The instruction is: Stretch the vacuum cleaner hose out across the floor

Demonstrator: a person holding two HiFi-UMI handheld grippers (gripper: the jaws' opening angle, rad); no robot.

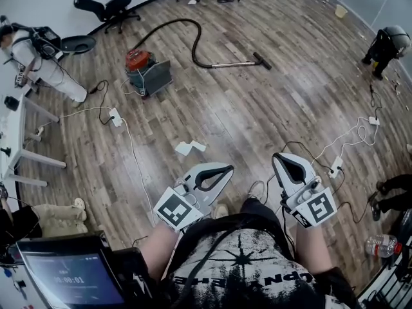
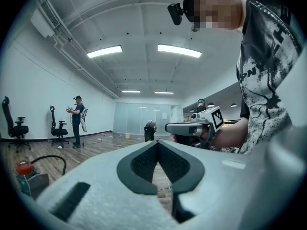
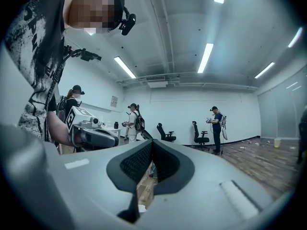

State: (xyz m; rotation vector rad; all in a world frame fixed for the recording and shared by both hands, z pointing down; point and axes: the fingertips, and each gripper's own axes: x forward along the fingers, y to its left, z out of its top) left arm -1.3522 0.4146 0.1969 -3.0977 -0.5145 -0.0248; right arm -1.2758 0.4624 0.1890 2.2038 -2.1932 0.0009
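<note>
The vacuum cleaner (image 1: 147,69), a grey body with a red top, stands on the wood floor far ahead. Its black hose (image 1: 193,34) loops behind it and runs into a metal wand (image 1: 233,63) ending in a black floor head (image 1: 262,60). Both grippers are held level near my body, well short of the vacuum. My left gripper (image 1: 229,167) is shut and holds nothing. My right gripper (image 1: 275,155) is also shut and holds nothing. In the left gripper view the vacuum (image 2: 26,174) and part of the hose (image 2: 48,158) show low at the left.
White cables and power strips (image 1: 116,116) (image 1: 335,167) lie across the floor, with a scrap of paper (image 1: 189,148) ahead of me. A tipped office chair (image 1: 106,6) lies at the back left. Persons work at the left (image 1: 38,60) and right (image 1: 386,44). A desk (image 1: 13,134) stands left.
</note>
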